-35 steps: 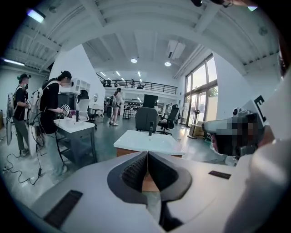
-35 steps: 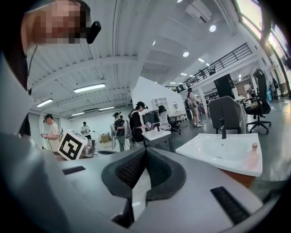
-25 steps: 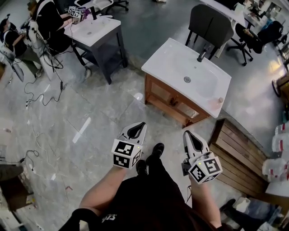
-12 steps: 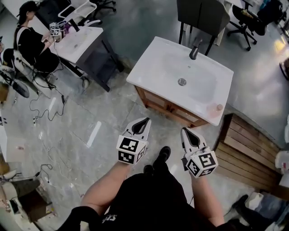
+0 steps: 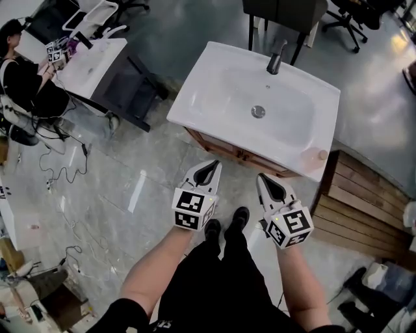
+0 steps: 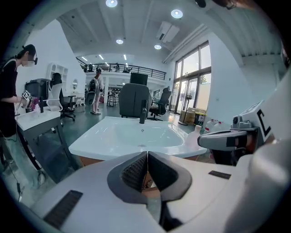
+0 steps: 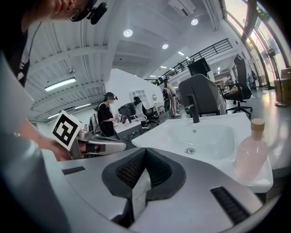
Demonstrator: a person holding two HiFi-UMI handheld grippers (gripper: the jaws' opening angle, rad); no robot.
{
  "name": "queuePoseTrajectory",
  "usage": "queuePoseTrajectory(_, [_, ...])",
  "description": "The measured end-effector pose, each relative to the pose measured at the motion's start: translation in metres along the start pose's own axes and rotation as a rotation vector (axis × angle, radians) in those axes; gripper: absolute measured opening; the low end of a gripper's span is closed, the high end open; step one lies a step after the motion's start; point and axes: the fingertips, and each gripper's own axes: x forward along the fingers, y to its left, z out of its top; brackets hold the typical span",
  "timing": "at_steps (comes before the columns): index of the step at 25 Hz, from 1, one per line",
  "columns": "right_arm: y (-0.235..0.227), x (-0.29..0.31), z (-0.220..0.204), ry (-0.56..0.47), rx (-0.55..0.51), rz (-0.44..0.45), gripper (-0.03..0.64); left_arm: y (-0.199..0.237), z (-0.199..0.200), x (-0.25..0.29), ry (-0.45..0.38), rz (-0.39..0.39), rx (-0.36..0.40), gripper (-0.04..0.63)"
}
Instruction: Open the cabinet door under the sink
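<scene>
A white sink point(image 5: 214, 78) with a dark tap point(image 5: 275, 60) tops a wooden cabinet whose front point(image 5: 224, 151) shows as a thin strip under the near rim. My left gripper point(image 5: 211, 165) is shut and empty, its tips just short of that front. My right gripper point(image 5: 266, 179) is likewise shut and empty, a little to the right and nearer me. The left gripper view shows the sink point(image 6: 132, 136) straight ahead above the shut gripper point(image 6: 147, 154). In the right gripper view the basin point(image 7: 200, 136) lies beyond the shut gripper point(image 7: 145, 150).
A pinkish bottle point(image 5: 318, 155) stands on the sink's near right corner point(image 7: 251, 152). Wooden slats point(image 5: 364, 201) lie on the floor at the right. A second white sink unit point(image 5: 97, 65) with a seated person point(image 5: 19, 78) is at the left. A dark chair point(image 5: 286, 13) stands behind the sink.
The person has stepped toward the sink, which now fills more of the head view. Both grippers have come forward and lower, close to the cabinet front, still shut.
</scene>
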Motion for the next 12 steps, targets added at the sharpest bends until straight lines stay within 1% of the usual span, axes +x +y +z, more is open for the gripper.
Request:
queuePoseTrajectory(5, [-0.003, 0.021, -0.024, 0.007, 0.009, -0.053, 0.014, 0.021, -0.029, 0.028, 0.027, -0.007, -0.026, 0.02])
queuePoseTrajectory(8, [-0.004, 0.034, -0.032, -0.016, 0.019, -0.086, 0.014, 0.03, -0.043, 0.041, 0.009, -0.036, -0.025, 0.018])
queuePoseTrajectory(12, [-0.006, 0.049, -0.049, -0.029, -0.004, -0.116, 0.014, 0.036, -0.067, 0.053, -0.015, -0.081, 0.003, 0.018])
